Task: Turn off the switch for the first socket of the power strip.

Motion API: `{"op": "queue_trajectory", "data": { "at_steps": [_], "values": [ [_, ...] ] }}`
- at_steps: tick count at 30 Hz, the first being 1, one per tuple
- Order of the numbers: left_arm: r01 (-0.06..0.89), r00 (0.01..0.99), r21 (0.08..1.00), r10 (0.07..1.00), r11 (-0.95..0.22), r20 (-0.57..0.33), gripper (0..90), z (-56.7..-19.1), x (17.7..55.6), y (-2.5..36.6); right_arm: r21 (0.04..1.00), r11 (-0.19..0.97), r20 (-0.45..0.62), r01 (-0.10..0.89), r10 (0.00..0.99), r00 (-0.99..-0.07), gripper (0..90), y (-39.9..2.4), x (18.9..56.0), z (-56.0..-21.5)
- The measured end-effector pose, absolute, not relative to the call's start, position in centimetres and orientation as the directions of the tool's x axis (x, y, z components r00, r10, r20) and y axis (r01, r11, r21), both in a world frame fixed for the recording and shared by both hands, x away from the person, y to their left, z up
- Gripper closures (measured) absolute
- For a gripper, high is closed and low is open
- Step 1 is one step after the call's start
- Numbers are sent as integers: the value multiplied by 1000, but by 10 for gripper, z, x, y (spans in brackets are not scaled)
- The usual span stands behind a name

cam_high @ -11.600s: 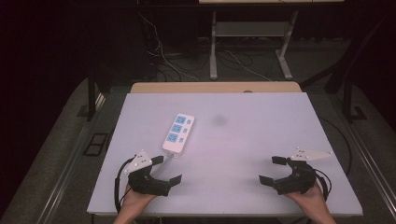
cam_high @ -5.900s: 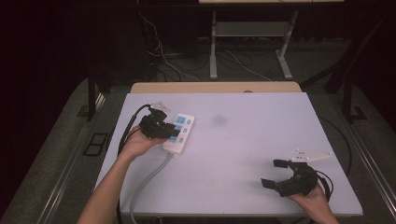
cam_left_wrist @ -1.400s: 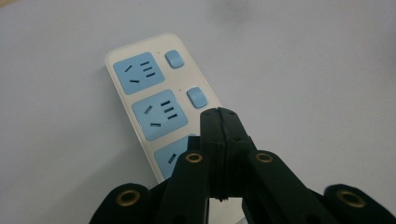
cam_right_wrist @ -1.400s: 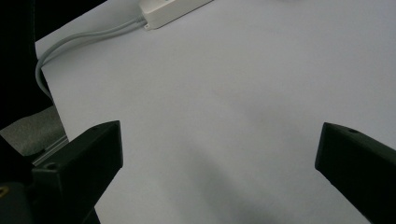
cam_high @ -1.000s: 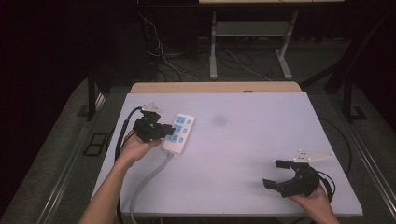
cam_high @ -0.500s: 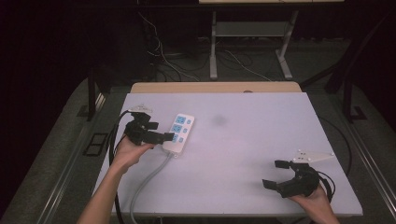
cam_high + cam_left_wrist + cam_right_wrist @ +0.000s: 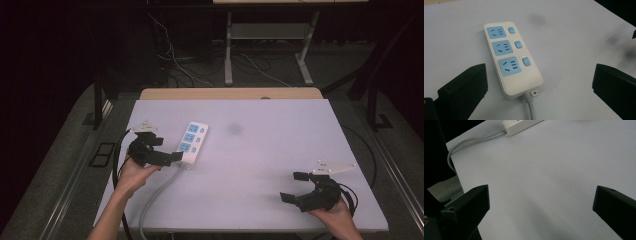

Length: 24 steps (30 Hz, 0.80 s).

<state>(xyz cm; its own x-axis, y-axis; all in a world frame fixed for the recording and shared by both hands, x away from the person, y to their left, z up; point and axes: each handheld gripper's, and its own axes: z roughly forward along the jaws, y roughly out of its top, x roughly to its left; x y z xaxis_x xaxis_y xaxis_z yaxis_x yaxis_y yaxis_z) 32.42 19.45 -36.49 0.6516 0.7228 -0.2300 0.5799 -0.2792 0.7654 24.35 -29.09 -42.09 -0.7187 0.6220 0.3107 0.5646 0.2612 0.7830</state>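
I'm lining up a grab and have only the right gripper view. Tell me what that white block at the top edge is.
Observer: A white power strip with three blue sockets, each beside a blue switch.
Operator: Say where the left gripper is.
Observer: The left gripper sits at the strip's cable end, jaws open, with the strip lying between them in the left gripper view.
Operator: Report where the cable goes.
Observer: The grey cable runs off the table's near edge.
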Motion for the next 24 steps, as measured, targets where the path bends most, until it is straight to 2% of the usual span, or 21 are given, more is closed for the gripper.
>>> {"op": "queue_trajectory", "data": {
  "at_steps": [24],
  "values": [
    [536,672,811,699,-232,-244,0,-398,275,191,777,267,314,569,620,-719,6,-289,243,-422]
  ]
}}
